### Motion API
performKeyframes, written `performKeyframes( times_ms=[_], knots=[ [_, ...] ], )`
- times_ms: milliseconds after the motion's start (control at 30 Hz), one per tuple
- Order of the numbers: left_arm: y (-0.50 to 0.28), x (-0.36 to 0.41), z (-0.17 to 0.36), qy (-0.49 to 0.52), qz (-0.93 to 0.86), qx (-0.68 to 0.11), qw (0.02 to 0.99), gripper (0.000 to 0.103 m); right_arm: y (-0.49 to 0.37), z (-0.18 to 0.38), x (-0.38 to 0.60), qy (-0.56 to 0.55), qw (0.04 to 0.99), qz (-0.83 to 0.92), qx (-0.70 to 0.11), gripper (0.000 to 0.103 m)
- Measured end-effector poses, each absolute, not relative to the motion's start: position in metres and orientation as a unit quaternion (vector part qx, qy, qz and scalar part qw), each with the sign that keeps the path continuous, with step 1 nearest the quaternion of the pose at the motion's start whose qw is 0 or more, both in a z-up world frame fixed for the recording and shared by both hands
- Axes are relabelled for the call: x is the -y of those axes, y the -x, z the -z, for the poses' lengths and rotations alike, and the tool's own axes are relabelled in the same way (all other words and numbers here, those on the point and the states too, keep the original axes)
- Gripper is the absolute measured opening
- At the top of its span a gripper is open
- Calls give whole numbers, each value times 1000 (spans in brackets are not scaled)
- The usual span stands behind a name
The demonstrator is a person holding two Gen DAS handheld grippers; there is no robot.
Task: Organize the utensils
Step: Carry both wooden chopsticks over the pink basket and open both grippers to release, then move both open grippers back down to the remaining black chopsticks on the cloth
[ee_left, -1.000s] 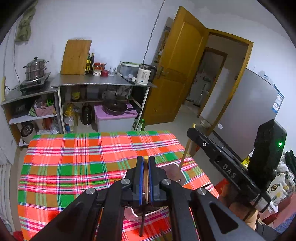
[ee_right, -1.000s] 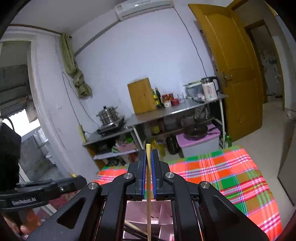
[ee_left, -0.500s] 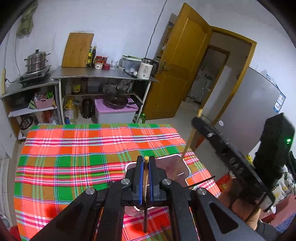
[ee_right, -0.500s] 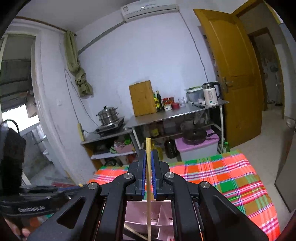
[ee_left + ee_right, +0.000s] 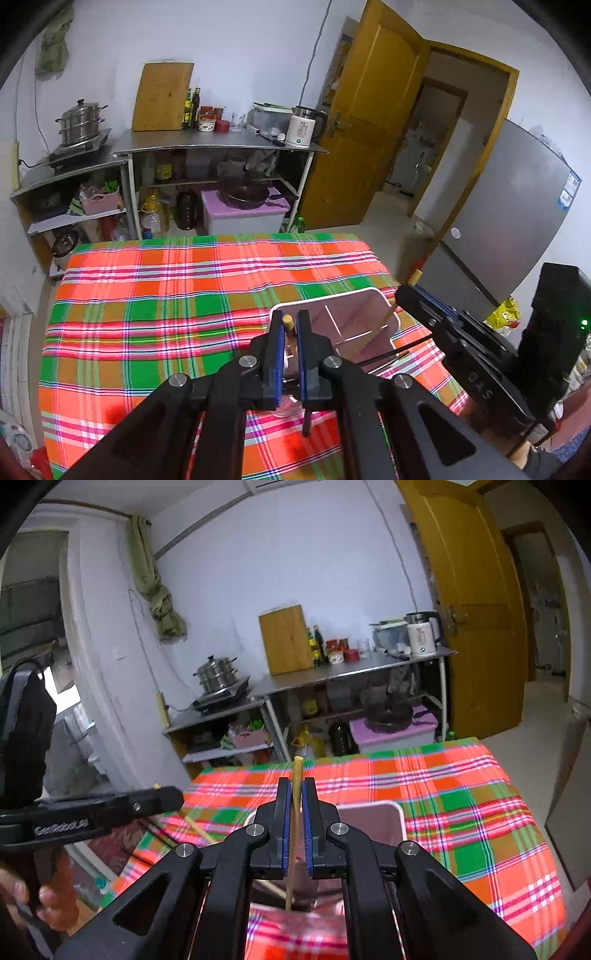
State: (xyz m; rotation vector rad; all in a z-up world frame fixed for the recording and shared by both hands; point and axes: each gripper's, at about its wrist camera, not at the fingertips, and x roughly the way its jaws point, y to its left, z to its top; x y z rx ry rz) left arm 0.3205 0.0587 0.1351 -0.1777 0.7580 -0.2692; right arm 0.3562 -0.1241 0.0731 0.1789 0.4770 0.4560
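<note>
Wooden chopsticks (image 5: 295, 812) above pink organizer (image 5: 373, 295)

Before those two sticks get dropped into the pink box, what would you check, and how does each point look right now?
1. Left gripper clamped on its wooden-handled utensil: ok.
2. Right gripper clamped on the chopstick: ok.
3. Pink divided tray resting on the plaid tablecloth: ok.
4. Both utensils over the tray: ok, seemingly.
5. Which compartment each lower tip is aimed at: cannot tell, the fingers hide them.
6. The two grippers apart from each other: ok.
</note>
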Motion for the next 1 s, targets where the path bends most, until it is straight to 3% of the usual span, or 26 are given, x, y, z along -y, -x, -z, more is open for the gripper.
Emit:
performKeyframes(
  times_ms=[33,100,167,267,700,1000],
  knots=[
    [-319,-59,-136,88,130,-368,916,8,-353,-73,124,-82,942,-222,-236,6],
    [-315,-61,-138,97,131,-365,917,23,-348,-76,124,-75,943,-222,-236,6],
    [-309,-64,-140,105,133,-360,917,28,-342,-80,126,-70,944,-223,-234,8],
    [-299,-67,-147,108,132,-351,921,28,-333,-86,132,-74,945,-222,-229,15],
    [-216,-66,-169,99,135,-298,940,28,-268,-106,166,-85,951,-212,-207,15],
    [-148,-49,-135,98,132,-300,940,28,-209,-93,196,-97,951,-208,-208,15]
  ],
)
